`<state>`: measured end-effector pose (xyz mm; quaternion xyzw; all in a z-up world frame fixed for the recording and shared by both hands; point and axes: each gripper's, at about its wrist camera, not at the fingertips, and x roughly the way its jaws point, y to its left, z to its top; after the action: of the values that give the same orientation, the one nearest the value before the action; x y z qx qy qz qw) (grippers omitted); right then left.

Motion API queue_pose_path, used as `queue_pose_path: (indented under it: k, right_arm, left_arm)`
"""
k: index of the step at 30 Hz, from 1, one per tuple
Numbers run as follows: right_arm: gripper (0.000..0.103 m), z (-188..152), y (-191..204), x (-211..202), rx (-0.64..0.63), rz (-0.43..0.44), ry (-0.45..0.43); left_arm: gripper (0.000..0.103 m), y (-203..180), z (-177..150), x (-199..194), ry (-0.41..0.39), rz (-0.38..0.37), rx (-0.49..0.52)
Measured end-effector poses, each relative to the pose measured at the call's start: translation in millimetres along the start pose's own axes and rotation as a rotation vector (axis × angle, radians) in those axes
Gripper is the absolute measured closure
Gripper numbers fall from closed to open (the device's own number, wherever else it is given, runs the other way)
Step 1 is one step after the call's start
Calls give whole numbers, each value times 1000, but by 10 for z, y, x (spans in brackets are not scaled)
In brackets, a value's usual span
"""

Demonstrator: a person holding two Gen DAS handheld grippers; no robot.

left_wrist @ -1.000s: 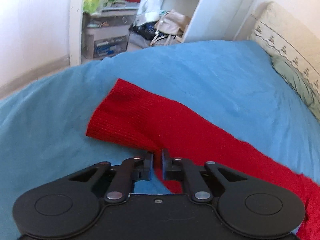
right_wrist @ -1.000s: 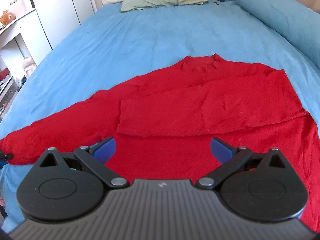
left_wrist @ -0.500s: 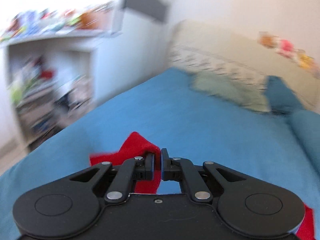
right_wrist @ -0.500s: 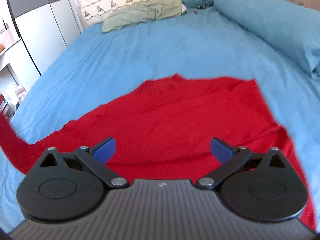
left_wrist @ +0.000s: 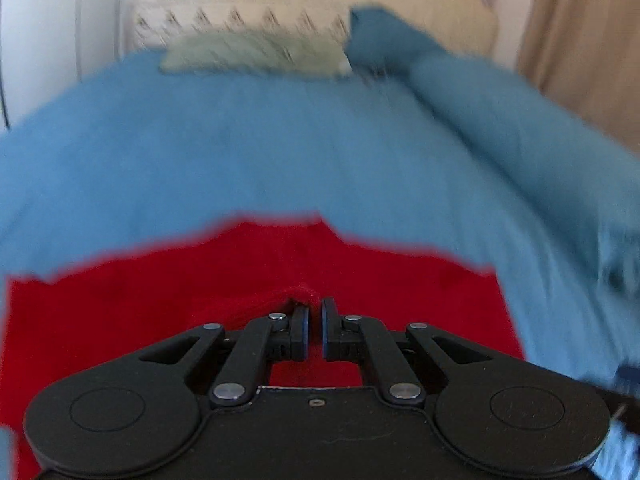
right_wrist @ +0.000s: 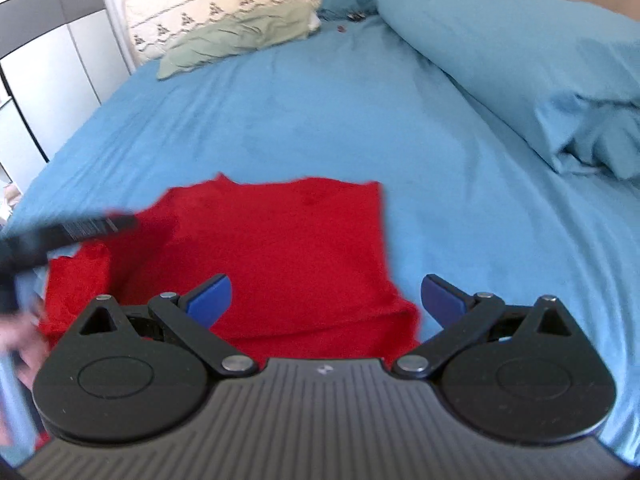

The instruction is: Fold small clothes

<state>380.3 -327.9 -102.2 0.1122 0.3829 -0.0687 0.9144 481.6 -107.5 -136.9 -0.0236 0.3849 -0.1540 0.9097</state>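
Note:
A red sweater (right_wrist: 288, 248) lies flat on the blue bed sheet (right_wrist: 320, 112), its right side folded in to a straight edge. My left gripper (left_wrist: 315, 320) is shut on the sweater's sleeve, a ridge of red knit bunched at its tips above the sweater body (left_wrist: 160, 312). In the right wrist view the left tool's black body (right_wrist: 72, 232) is a blur at the left, with the sleeve (right_wrist: 76, 280) hanging under it and a hand (right_wrist: 16, 344) behind. My right gripper (right_wrist: 326, 298) hovers open over the sweater's near right part, holding nothing.
A rolled blue duvet (right_wrist: 520, 60) runs along the right side of the bed. A green pillow (right_wrist: 236, 40) and a cream patterned pillow (right_wrist: 224, 4) lie at the head. A white wardrobe (right_wrist: 48, 64) stands to the left.
My left gripper has swung the sleeve from the far left in over the sweater body, its view turning from the shelves to the bed head. The open right gripper has shifted towards the sweater's right edge.

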Motion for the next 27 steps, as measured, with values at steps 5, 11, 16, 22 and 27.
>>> queue_pose_path:
  k: [5,11,16,22,27]
  right_arm:
    - [0,-53,-222,117,-3,14,33]
    - [0,107,-31,114,-66,83,36]
    - [0,264,568,218,-313,190,104]
    - [2,170,1442,582,-665,255,149]
    - [25,-52,1951,938,-888,221,181]
  left_arm:
    - [96,-85,-301,303,86,25,9]
    - [33,134,-311,-75,46,-26,-1]
    - [29,673,-361,-556,55,86,6]
    - [29,1407,-560,-659,116,209,-20]
    - [29,1709,-740,-586,153,270,-32]
